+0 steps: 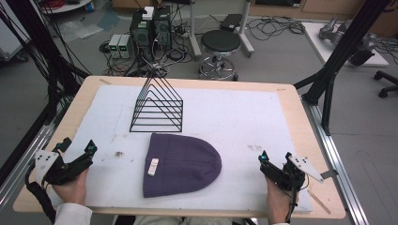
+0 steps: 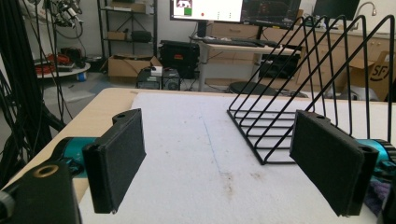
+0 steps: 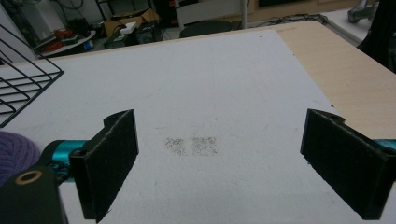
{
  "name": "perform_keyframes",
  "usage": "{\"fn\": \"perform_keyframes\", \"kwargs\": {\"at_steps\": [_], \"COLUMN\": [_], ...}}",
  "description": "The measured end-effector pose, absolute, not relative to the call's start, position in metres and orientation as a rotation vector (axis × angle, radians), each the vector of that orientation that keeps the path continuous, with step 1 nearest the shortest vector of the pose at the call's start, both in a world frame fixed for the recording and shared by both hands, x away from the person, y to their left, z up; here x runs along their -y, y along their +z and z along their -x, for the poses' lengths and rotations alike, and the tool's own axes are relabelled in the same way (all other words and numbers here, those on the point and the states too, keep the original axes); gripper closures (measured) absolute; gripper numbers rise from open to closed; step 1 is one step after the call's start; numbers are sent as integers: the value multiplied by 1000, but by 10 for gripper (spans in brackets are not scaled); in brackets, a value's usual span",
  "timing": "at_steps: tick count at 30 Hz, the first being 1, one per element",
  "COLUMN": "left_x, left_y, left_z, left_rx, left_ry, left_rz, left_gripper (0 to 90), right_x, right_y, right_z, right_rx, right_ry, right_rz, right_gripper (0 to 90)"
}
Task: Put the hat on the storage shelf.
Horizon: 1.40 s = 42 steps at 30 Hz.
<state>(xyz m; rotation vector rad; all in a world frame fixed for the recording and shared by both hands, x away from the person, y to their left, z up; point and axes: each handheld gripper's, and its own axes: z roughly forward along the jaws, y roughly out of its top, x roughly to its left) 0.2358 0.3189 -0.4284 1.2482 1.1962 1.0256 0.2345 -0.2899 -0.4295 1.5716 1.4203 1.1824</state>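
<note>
I see the wooden table (image 1: 84,101) across the middle of the high view, and a white foam mat (image 1: 234,122) covers nearly all of its top. The mat has some dirty marks; one grey smudge (image 3: 191,145) sits at the centre of the right gripper view, between the two jaws.

The next biggest thing is a purple knitted beanie (image 1: 180,164). It lies flat on the mat, in the lower centre of the high view, with a small white label (image 1: 153,167) on its left part. In the right gripper view only a purple edge (image 3: 16,151) shows at the lower left.

Above the beanie in the high view, close but not touching, stands a black wire rack (image 1: 157,105) with triangle dividers. In the left gripper view the rack (image 2: 303,84) takes the upper right of the frame, beyond the right jaw.

I hold the left gripper (image 1: 77,150) at the lower left of the high view, over the mat's left edge, well apart from the beanie. In its own view the left gripper (image 2: 219,168) has its jaws spread wide with only bare mat between them. The right gripper (image 1: 274,161) is at the lower right, also apart from the beanie. In its own view the right gripper (image 3: 219,168) is spread wide too and pinches nothing.
</note>
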Motion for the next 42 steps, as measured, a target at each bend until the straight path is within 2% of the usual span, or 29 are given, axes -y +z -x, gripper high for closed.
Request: {"fn": "perform_keyframes", "kwargs": {"at_steps": [21, 42], "left_x": [-318, -318], "left_y": [-430, -431], "left_z": [-237, -240], "left_rx": [-1193, -1196], "left_ry": [1003, 980], "left_rz": [-1262, -1271], "left_gripper": [183, 184], "right_x": [287, 264], "right_y": [-429, -424], "right_z": [-239, -241], "right_rx": [-1475, -1590], "right_ry": [1144, 1116], "right_rz": [-1570, -1546], "right_gripper": [106, 106]}}
